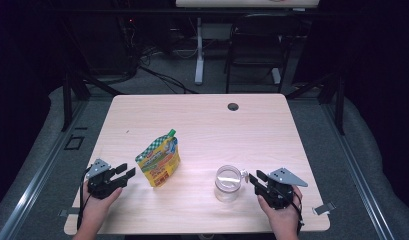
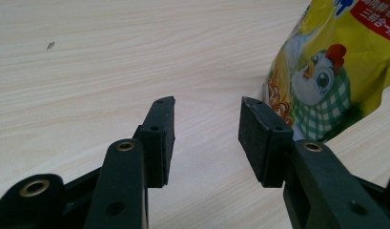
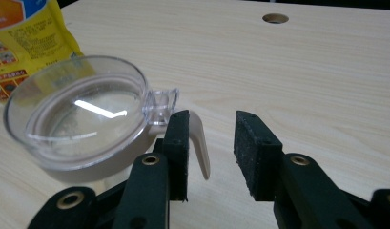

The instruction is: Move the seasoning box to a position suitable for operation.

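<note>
Standing upright on the wooden table (image 1: 202,115), the clear plastic measuring cup (image 1: 228,182) has its handle just off the right gripper (image 1: 255,177), whose jaws gape half open, gripping nothing. Left of the cup stands the yellow chicken-print pouch (image 1: 159,159); beyond it the left gripper (image 1: 126,170) hangs open and empty.

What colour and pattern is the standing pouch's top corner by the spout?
Green-and-white check on the yellow pouch, topped by a green spout cap; clearest in the high view.

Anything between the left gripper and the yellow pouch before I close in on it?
Nothing visible. The left gripper stands open with only bare table ahead, and the pouch stands just beyond its right jaw. The clear cup is off on the pouch's far side.
</note>
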